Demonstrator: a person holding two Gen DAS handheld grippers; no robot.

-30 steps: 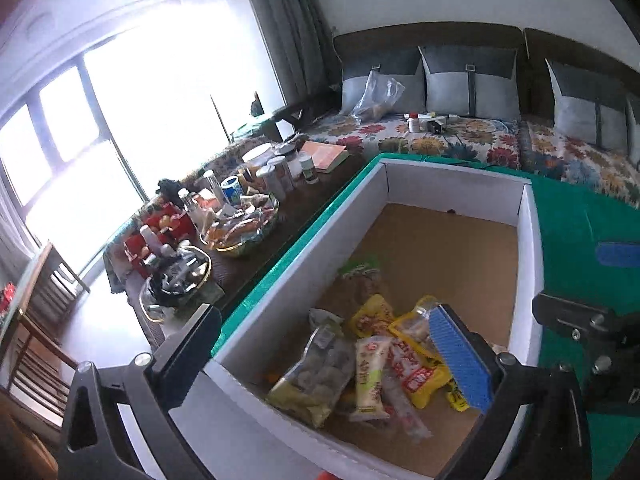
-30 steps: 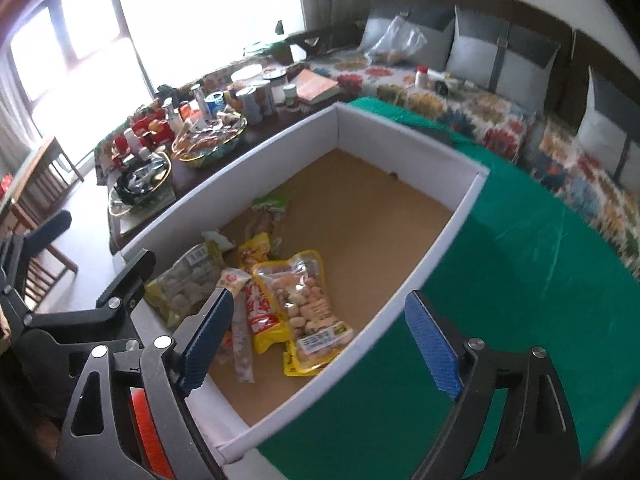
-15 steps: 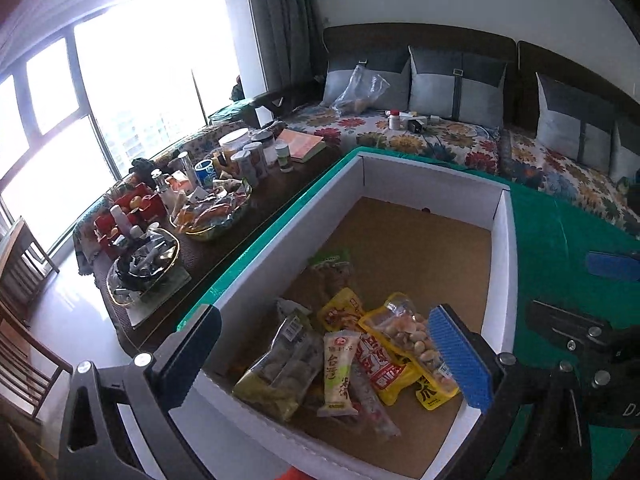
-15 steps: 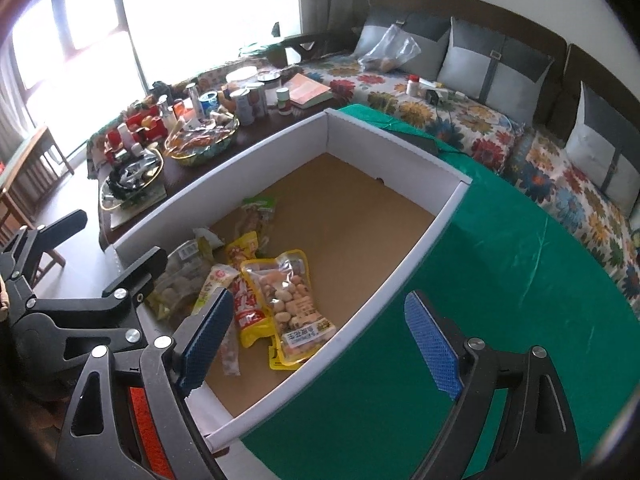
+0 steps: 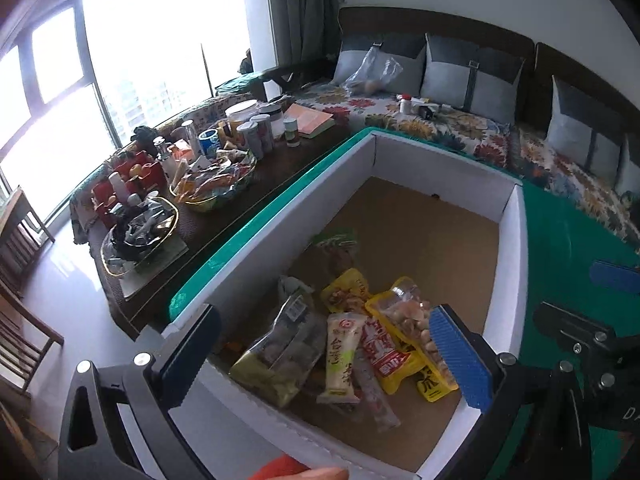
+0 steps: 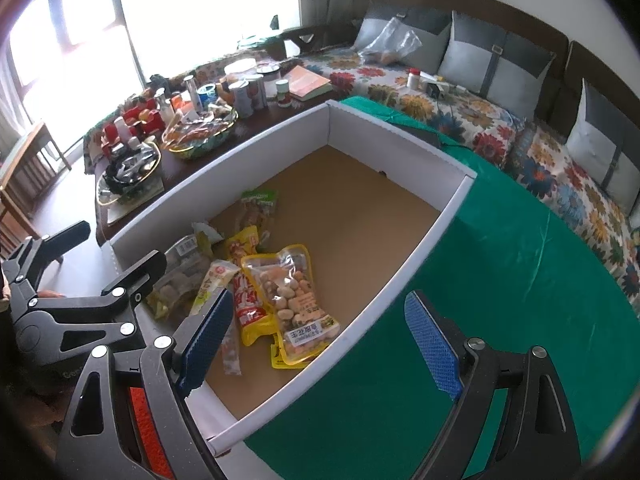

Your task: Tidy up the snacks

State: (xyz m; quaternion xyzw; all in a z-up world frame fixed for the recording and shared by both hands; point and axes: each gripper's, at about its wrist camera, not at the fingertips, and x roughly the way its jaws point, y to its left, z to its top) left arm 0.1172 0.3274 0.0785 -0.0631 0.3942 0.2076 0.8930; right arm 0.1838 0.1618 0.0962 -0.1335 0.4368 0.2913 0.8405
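A white cardboard box (image 5: pixel 510 248) (image 6: pixel 404 280) with a brown floor sits on the green table cloth (image 6: pixel 500 300). Several snack packets lie piled at its near end: a clear peanut bag (image 6: pixel 292 296) (image 5: pixel 412 320), a red and yellow packet (image 6: pixel 248 304) (image 5: pixel 384 356), a white and green bar (image 5: pixel 340 356), a grey-green bag (image 5: pixel 280 352) and a green-topped packet (image 6: pixel 258 208) (image 5: pixel 336 248). My left gripper (image 5: pixel 324 360) is open and empty above the box's near end. My right gripper (image 6: pixel 316 340) is open and empty above the box's near right corner.
A dark side table (image 5: pixel 224 224) left of the box is crowded with cans, jars, bottles and two bowls of snacks (image 5: pixel 216 180). A floral sofa (image 6: pixel 480 120) with grey cushions runs behind. Wooden chairs (image 5: pixel 20 320) stand at the far left.
Both grippers have pulled back and risen a little, so more of the box and room shows. The packets in the box have not moved. Both grippers stay open.
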